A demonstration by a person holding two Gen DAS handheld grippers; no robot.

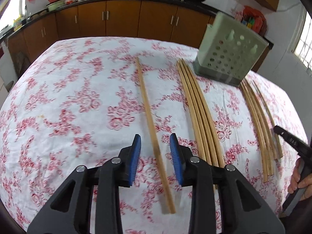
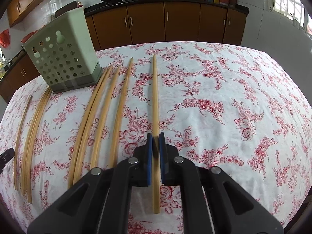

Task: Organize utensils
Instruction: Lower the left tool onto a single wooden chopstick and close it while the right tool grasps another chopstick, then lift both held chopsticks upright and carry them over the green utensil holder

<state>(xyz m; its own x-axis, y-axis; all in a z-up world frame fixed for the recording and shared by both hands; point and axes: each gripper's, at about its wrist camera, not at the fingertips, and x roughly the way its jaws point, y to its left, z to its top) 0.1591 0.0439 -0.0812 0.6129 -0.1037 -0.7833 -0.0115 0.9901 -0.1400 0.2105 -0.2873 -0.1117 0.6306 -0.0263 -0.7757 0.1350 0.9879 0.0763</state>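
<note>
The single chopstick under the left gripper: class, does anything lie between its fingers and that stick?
Nothing visible does. The left gripper is open, straddling the lone chopstick; the nearest bundle lies apart on the tablecloth.

Pale matt wooden chopsticks [image 2: 155, 101] lie on a printed cloth covering the surface [image 2: 224, 89]. The perforated holder [image 2: 64, 58] looks like smooth matt plastic. Each hand-held gripper [image 1: 155, 156] has black plastic arms, ribbed blue pads [image 1: 136, 156] and shiny metal pins.
</note>
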